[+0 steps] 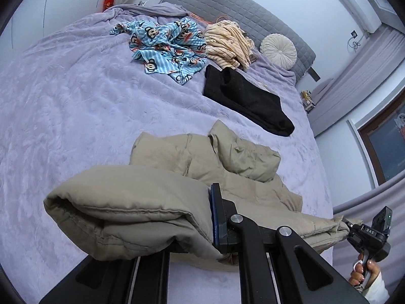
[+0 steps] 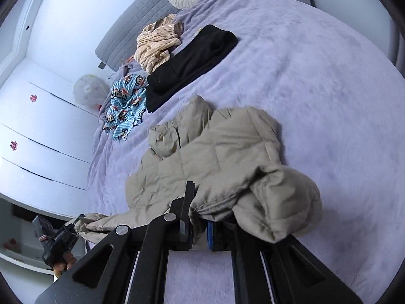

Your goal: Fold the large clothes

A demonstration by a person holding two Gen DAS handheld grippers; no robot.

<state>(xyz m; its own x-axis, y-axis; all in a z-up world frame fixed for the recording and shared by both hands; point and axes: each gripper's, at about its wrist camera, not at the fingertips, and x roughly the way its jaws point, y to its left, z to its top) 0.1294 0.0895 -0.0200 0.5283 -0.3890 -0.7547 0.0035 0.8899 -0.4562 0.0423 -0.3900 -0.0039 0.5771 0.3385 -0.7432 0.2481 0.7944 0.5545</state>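
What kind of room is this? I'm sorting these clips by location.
Most likely a bedroom in a home. A wide bed with a lilac plush cover fills the view, a grey quilted headboard stands behind it, a round cushion leans there, and white wardrobe doors line one wall.

Cool, even daylight, soft shadows, strong fisheye bending, dark corner vignetting

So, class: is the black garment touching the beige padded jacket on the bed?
Apart. The left wrist view shows purple blanket between the black garment and the beige jacket.
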